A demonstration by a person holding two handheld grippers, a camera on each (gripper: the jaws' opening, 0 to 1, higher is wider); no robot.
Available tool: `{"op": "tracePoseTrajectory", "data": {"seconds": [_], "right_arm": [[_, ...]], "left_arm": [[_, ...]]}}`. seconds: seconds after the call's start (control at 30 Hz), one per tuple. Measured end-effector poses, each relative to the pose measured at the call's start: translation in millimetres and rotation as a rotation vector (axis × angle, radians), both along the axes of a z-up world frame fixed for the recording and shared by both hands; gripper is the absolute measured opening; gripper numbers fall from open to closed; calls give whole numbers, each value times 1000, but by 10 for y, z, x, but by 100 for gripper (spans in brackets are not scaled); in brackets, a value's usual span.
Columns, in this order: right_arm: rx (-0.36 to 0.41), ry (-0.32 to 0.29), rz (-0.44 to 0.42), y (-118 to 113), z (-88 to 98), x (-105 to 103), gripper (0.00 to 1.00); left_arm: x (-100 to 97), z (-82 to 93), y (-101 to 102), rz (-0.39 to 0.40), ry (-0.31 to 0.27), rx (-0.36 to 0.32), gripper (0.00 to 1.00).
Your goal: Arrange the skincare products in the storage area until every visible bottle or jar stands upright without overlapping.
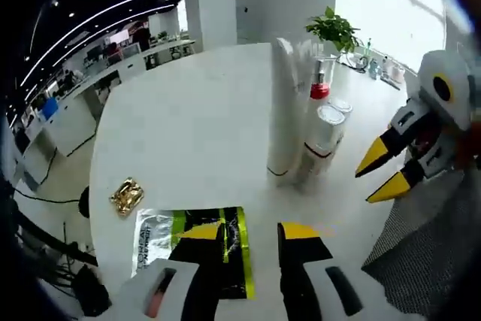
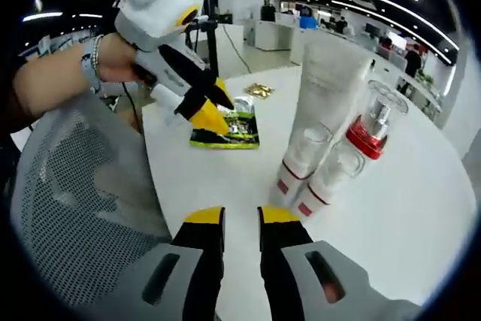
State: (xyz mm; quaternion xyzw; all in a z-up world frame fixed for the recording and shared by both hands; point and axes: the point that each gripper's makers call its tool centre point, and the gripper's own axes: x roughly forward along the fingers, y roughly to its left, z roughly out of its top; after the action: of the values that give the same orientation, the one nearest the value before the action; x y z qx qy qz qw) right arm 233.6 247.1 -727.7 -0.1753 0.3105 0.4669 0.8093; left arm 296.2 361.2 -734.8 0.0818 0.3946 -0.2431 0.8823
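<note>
A tall white tube (image 1: 284, 110) stands on the round white table (image 1: 188, 125), tight against two small white bottles with clear caps (image 1: 323, 137) and a red-collared glass bottle (image 1: 319, 88). The same cluster appears in the right gripper view: tube (image 2: 327, 88), capped bottles (image 2: 301, 159), red-collared bottle (image 2: 372, 122). My left gripper (image 1: 252, 234) is open and holds nothing, hovering over a black-and-green sachet (image 1: 188, 249). My right gripper (image 2: 240, 219) is open and holds nothing, just short of the cluster. It also enters the left gripper view as the right gripper (image 1: 382, 176).
A gold foil packet (image 1: 126, 195) lies near the table's left edge, beside the sachet (image 2: 229, 129). A potted plant (image 1: 334, 31) and small items stand at the far side. A grey mesh chair back (image 2: 75, 208) sits against the near edge. A hand holds the left gripper (image 2: 210, 110).
</note>
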Motion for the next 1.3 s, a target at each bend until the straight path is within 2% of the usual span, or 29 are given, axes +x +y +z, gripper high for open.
{"op": "tracePoseTrajectory", "data": {"seconds": [0.13, 0.2, 0.3, 0.37, 0.4, 0.43, 0.47, 0.5, 0.6, 0.67, 0.73, 0.87, 0.93, 1.0, 1.07, 1.13, 1.17, 1.23, 1.3], "right_arm": [[25, -2, 58, 200, 54, -69, 19], [24, -32, 84, 288, 108, -30, 20], [32, -85, 92, 441, 217, 124, 20], [41, -104, 82, 580, 278, 247, 20], [48, -107, 74, 677, 309, 310, 20], [50, -110, 75, 744, 322, 340, 20], [55, -118, 78, 857, 337, 386, 20], [54, -124, 81, 932, 341, 409, 20], [63, -137, 80, 1164, 322, 531, 21], [64, -131, 62, 1284, 250, 634, 23], [41, -117, 21, 1306, 135, 731, 25], [-14, -40, -41, 1327, -157, 882, 28], [-54, -67, -57, 1302, -254, 995, 28], [-89, -63, -63, 1287, -368, 1073, 28], [-130, -38, -98, 1238, -489, 1123, 29], [-171, -71, -58, 1254, -553, 1148, 30], [-187, -66, -52, 1255, -587, 1139, 30], [-200, -43, -63, 1258, -654, 1138, 31], [-210, 0, -82, 1234, -721, 1115, 31]], "left_arm": [[125, 62, 431, 149, -12, 18, 29], [159, 78, 605, 209, -23, 25, 29], [142, -20, 825, 302, -8, 40, 29], [93, -123, 933, 385, 21, 15, 29], [25, -169, 964, 403, 82, 21, 28], [27, -167, 978, 404, 86, 27, 28], [64, -151, 988, 405, 59, 16, 28], [68, -158, 979, 413, 59, -4, 27], [-53, -283, 870, 422, 178, -74, 27], [-134, -387, 861, 420, 242, -52, 27], [-175, -448, 896, 424, 266, -15, 26], [-226, -530, 833, 443, 325, -46, 26], [-234, -556, 788, 449, 344, -69, 26], [-239, -576, 735, 459, 365, -103, 26], [-230, -588, 737, 476, 366, -106, 26], [-225, -616, 724, 477, 369, -100, 25], [-227, -633, 722, 480, 374, -98, 25], [-249, -676, 720, 481, 394, -84, 24], [-228, -678, 721, 476, 378, -80, 22]]}}
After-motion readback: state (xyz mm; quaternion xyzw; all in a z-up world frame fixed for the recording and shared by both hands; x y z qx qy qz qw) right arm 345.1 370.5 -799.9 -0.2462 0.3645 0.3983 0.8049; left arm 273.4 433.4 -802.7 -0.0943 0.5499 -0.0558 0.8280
